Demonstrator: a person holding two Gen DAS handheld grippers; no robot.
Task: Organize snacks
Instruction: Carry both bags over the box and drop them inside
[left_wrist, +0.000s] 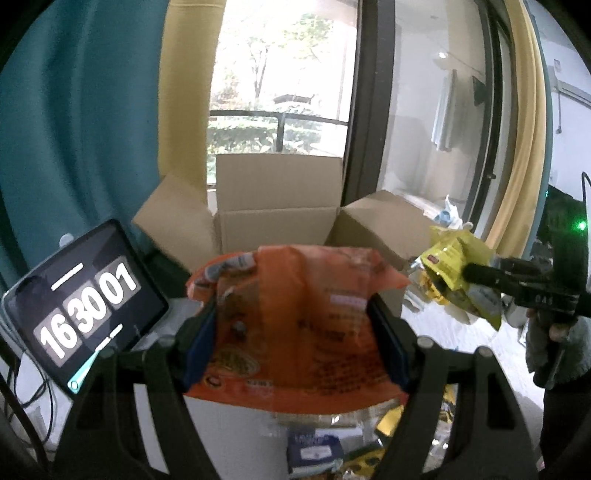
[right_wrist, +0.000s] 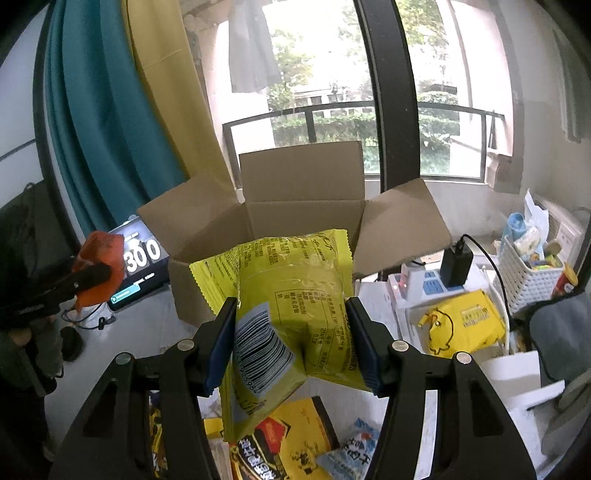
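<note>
Snack bags (left_wrist: 295, 325) in both clamped jaws

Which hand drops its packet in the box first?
Probably left. The left gripper holds the orange packet square in front of the open box; the right gripper, holding the yellow packet, looks a little further back.

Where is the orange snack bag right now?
The orange snack bag is clamped in the left gripper, held up in front of the open cardboard box; in the right wrist view it appears at far left, beside the tablet.
</note>
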